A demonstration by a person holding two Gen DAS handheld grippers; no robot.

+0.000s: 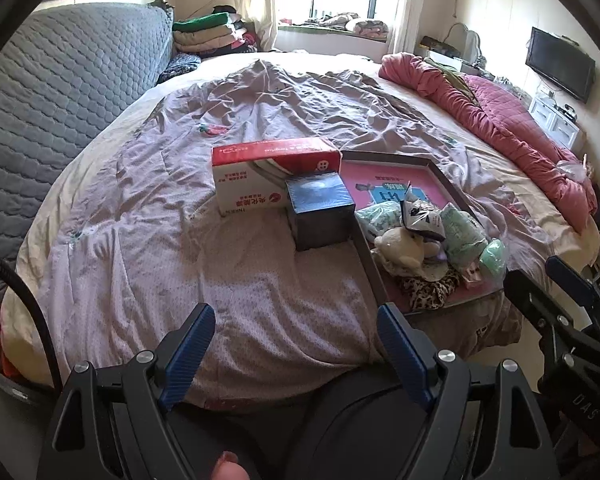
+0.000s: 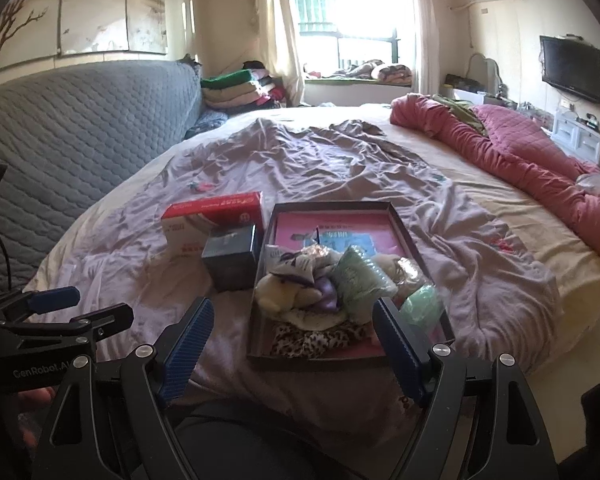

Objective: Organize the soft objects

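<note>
L to R on the bed: left gripper [image 1: 296, 344] spread, empty, w/ red-white box [image 1: 268, 172] & dark box [image 1: 320, 210] ahead, then shallow tray [image 2: 260, 280] heaped w/ soft toys [image 2: 324, 288], right gripper [image 2: 292, 340] spread, empty; a careless grab could've dragged neighbouring items over the low rim.

On the rumpled lilac bedsheet [image 2: 340, 168], the shallow dark-rimmed cardboard tray [image 2: 396, 216] holding a heap of soft toys and pouches [image 2: 324, 288] lies at three o'clock of the small dark cube box [image 2: 230, 260], with the red-and-white carton [image 2: 204, 220] behind that box at eleven o'clock.
</note>
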